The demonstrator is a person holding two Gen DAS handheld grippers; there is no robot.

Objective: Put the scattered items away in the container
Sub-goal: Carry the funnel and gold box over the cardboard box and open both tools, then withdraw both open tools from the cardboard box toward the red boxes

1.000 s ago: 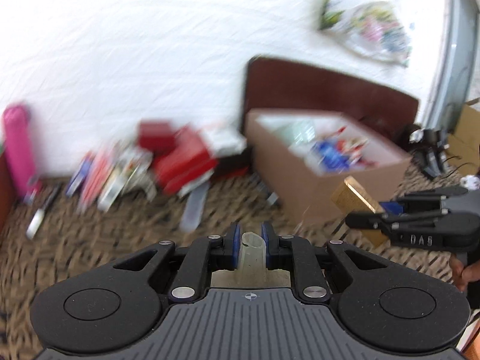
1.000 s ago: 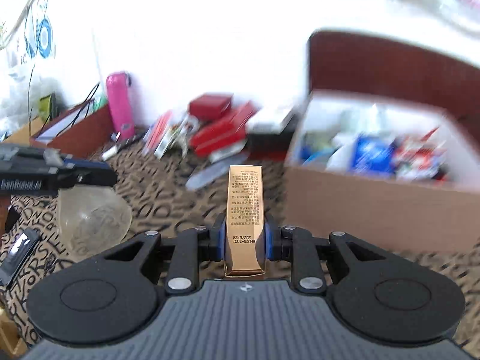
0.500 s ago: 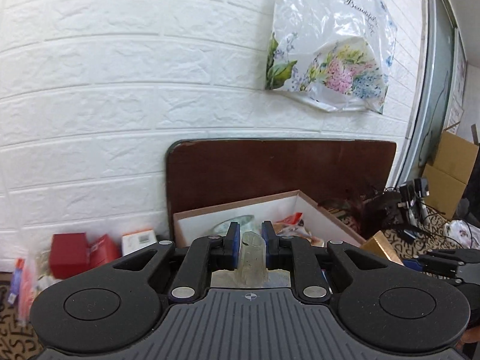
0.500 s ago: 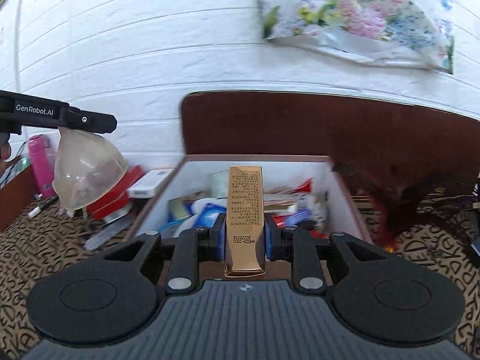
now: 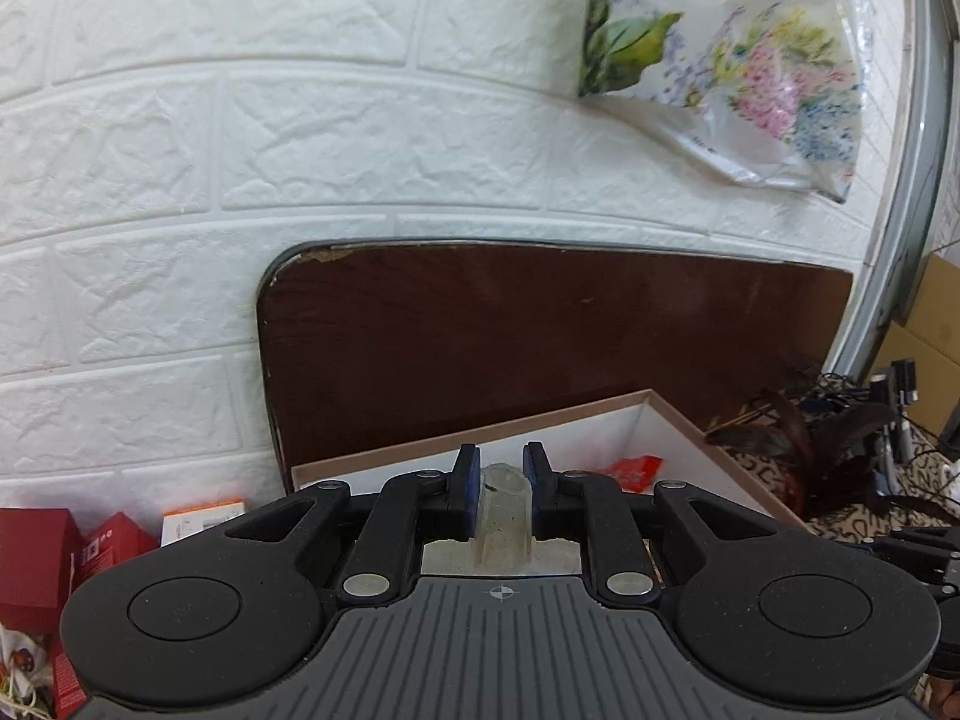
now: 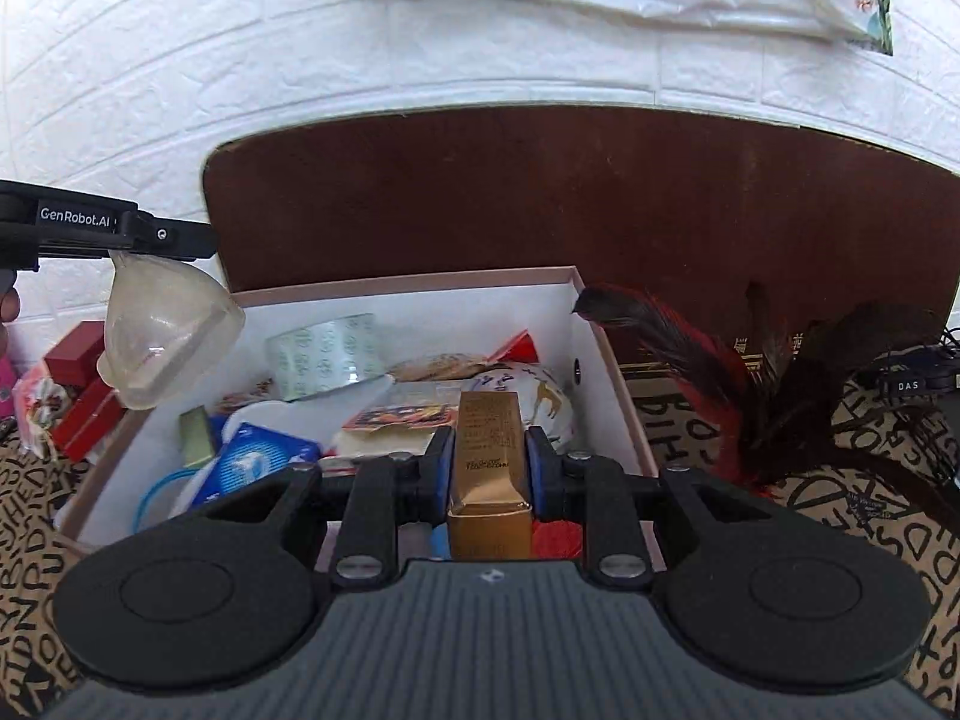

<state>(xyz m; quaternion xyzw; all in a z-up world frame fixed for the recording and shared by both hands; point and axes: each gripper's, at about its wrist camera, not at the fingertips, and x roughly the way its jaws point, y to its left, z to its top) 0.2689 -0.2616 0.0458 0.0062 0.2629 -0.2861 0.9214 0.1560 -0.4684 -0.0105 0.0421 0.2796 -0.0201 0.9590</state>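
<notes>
right claw — gold box over container

A narrow gold carton sticks out lengthwise over the open, white-lined cardboard box; a clear funnel-shaped plastic piece hangs above its left edge.

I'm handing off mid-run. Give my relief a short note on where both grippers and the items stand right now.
Left gripper: shut on the clear plastic funnel, hanging at the box's left edge.
Right gripper: shut on the gold carton, above the box interior.
Cardboard box: already holds a tape roll, blue packet and other bits.
Left to do: release both items inside, then fetch the red boxes by the wall.
</notes>
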